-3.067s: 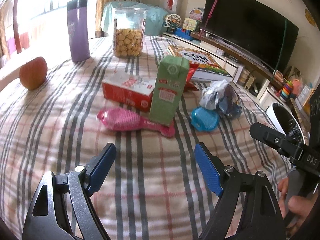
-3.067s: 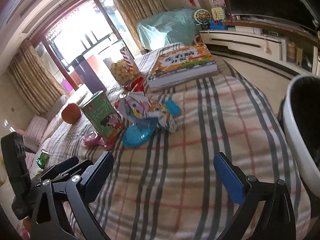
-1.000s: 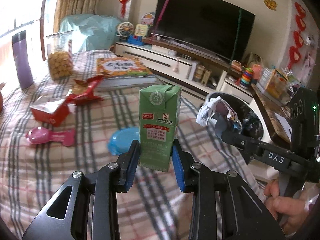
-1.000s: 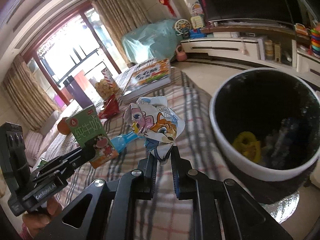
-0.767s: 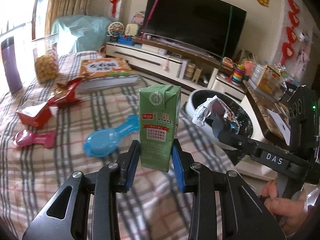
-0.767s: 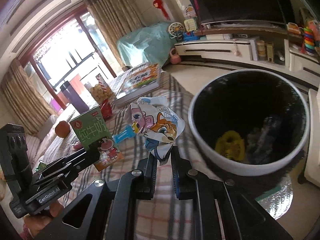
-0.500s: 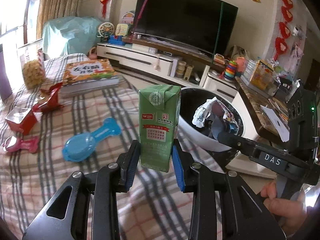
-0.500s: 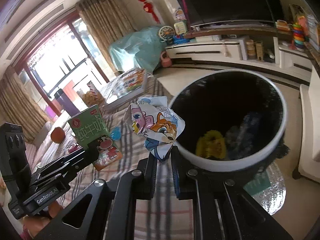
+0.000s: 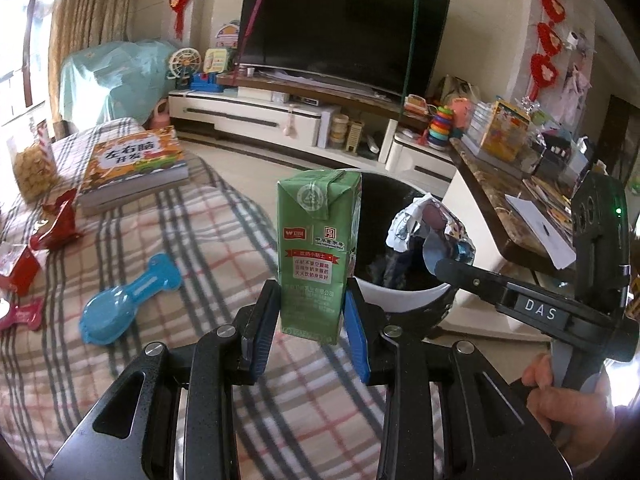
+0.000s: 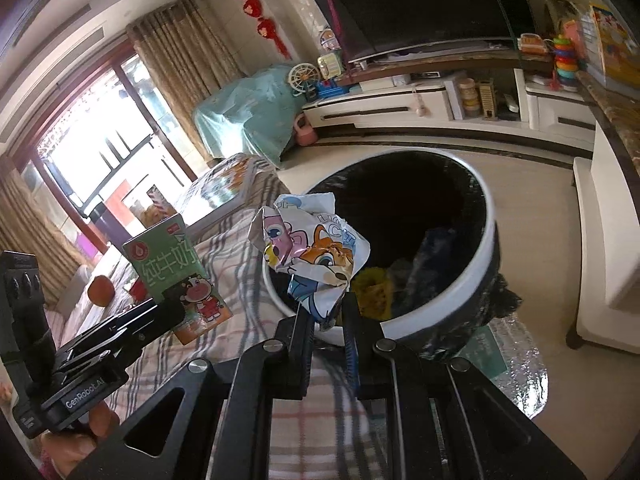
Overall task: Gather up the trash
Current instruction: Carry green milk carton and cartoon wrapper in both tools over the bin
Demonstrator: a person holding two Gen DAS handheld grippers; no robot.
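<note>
Left wrist view. We see the left gripper [image 9: 312, 320] pinching a green milk carton [image 9: 316, 248] upright between its blue pads, low on the carton's body. Just ahead of the pads and a little to their right stands the trash bin [image 9: 404, 298], white-rimmed and black-lined; the carton's top overlaps the bin's near rim in this view. To the right of the pads the right gripper [image 9: 434, 264] reaches in, closed on a crumpled snack wrapper [image 9: 424, 228] held above the bin's mouth. Left of the pads, on the plaid tablecloth [image 9: 132, 360], lie a blue scoop [image 9: 124, 304], a red wrapper [image 9: 60, 220], part of a pink scoop [image 9: 20, 314] at the frame edge, and a book [image 9: 132, 164]. We judge that both pieces are collected but not dropped, and that the red wrapper may remain as trash.

Right wrist view. Here we see the right gripper [image 10: 326, 320] pressed onto the lower tail of the snack wrapper [image 10: 312, 256], directly ahead of its fingers. Beyond it the trash bin [image 10: 486, 264] opens fully. Left of the fingers, the left gripper [image 10: 176, 312] carries the milk carton [image 10: 176, 268] above the cloth, short of the rim.

Only this view shows the bin's inside, where a yellow piece [image 10: 374, 290] and other dark litter already lie. Only the left view shows what is left on the table.
</note>
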